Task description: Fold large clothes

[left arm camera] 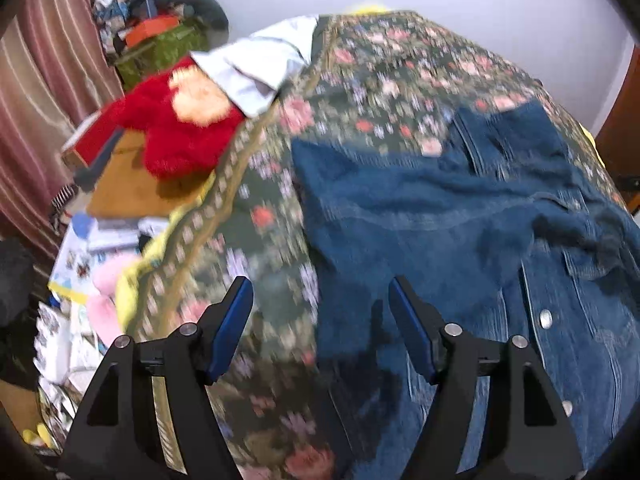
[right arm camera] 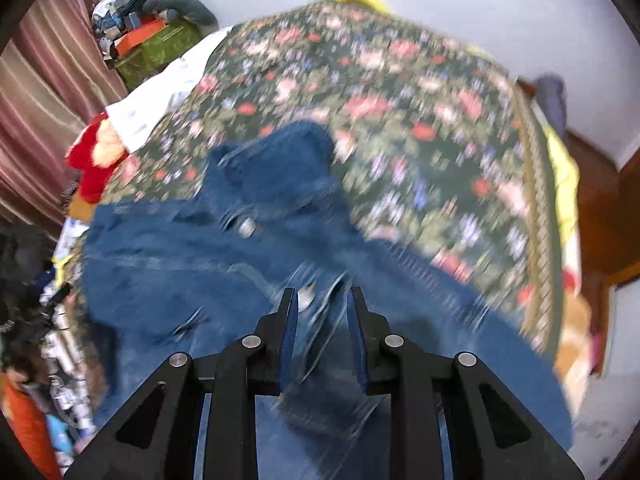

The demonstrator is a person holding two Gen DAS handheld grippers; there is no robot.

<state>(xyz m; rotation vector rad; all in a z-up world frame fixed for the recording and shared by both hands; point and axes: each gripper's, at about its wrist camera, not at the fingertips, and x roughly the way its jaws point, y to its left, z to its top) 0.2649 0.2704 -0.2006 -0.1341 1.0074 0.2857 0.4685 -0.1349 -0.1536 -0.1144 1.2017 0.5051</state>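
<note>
Two grippers hang over a bed with a blue denim jacket point(left arm camera: 460, 216) on it. The jacket lies spread out on a dark bedspread point(left arm camera: 360, 76) covered in pink and red flowers. It has shiny metal buttons down the front, and a sleeve lies bunched across the top part.

The left gripper point(left arm camera: 320, 308) has its jaws wide apart with nothing between them. It hangs over the left edge of the jacket, where the denim meets the flowery bedspread. One finger is over the bedspread and the other finger is over the denim.

The right gripper point(right arm camera: 322, 312) has its jaws close together. A fold of the denim jacket point(right arm camera: 200, 264) runs up between its two blue pads point(right arm camera: 289, 340). The picture is blurry there, so it looks like a pinch on the cloth, but I cannot tell if the pads truly press on it.

At the far left corner of the bed there is a fluffy red soft toy point(left arm camera: 172, 128) with a pale orange patch. A light blue cloth point(left arm camera: 256, 68) lies just beside it, partly on top of it. Beside the bed, on the left, there is a messy pile of things and a striped curtain point(left arm camera: 44, 80). A pink fluffy thing point(left arm camera: 108, 304) lies low down near the edge of the bed.
</note>
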